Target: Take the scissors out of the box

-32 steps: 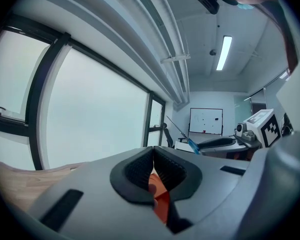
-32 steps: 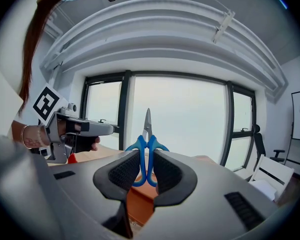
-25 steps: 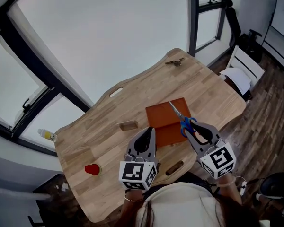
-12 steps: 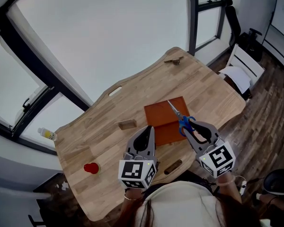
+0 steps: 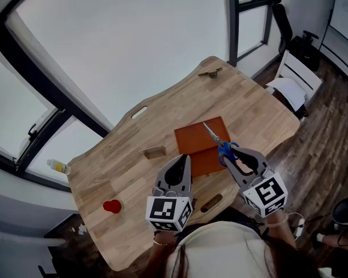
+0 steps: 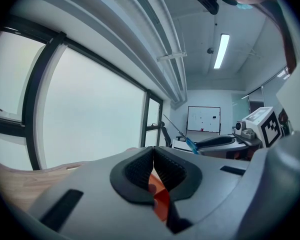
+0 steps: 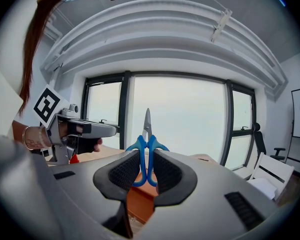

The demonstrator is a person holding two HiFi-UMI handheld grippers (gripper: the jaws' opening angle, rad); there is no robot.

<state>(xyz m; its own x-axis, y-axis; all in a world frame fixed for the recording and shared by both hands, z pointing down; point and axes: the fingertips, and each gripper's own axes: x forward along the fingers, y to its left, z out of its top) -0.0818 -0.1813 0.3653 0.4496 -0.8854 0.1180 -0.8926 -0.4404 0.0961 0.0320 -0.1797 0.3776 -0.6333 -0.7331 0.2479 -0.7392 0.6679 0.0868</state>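
Right gripper [image 5: 233, 157] clamps the blue handles of the scissors [image 5: 216, 138], blades out over the orange box [image 5: 192, 142] near the table's [image 5: 127, 158] near edge, while the left gripper [image 5: 181, 162] hovers alongside, jaws pressed together.

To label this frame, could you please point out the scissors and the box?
scissors [image 7: 147, 121], right gripper view, on the blade.
box [image 5: 197, 143], head view, on its orange top.
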